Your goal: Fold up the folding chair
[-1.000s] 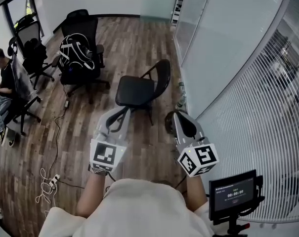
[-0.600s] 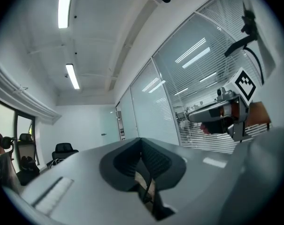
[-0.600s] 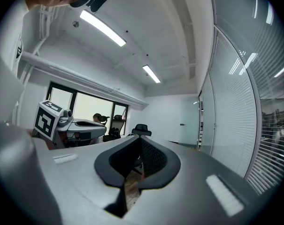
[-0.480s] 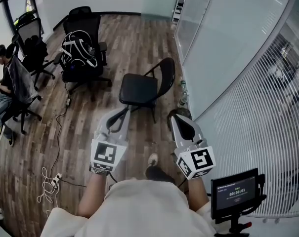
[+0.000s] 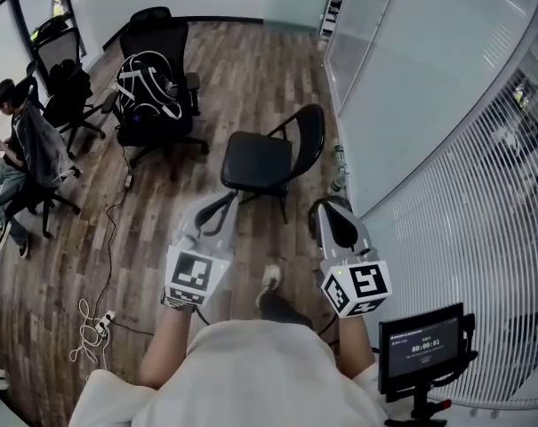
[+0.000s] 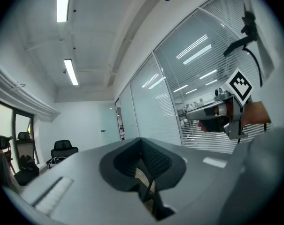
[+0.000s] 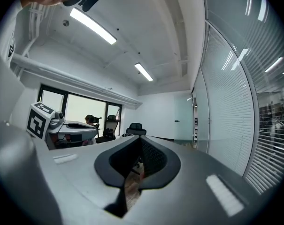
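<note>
The black folding chair (image 5: 267, 160) stands unfolded on the wooden floor, its seat facing me and its backrest (image 5: 309, 130) toward the glass wall. In the head view my left gripper (image 5: 222, 205) hovers just short of the seat's near edge, touching nothing. My right gripper (image 5: 332, 210) is level with it, near the chair's right legs. In the left gripper view the left gripper (image 6: 142, 144) has its jaws pressed together with nothing between them. The right gripper (image 7: 141, 143) shows the same in the right gripper view.
An office chair carrying a backpack (image 5: 151, 85) stands at the back left. A seated person (image 5: 11, 154) and another office chair (image 5: 62, 71) are further left. Cables and a power strip (image 5: 95, 326) lie on the floor. A blind-covered glass wall (image 5: 446, 176) runs along the right, with a bottle (image 5: 340, 160) at its foot.
Both grippers have moved forward and a little down toward the chair. My foot has stepped into view below them. The jaws stayed shut.
</note>
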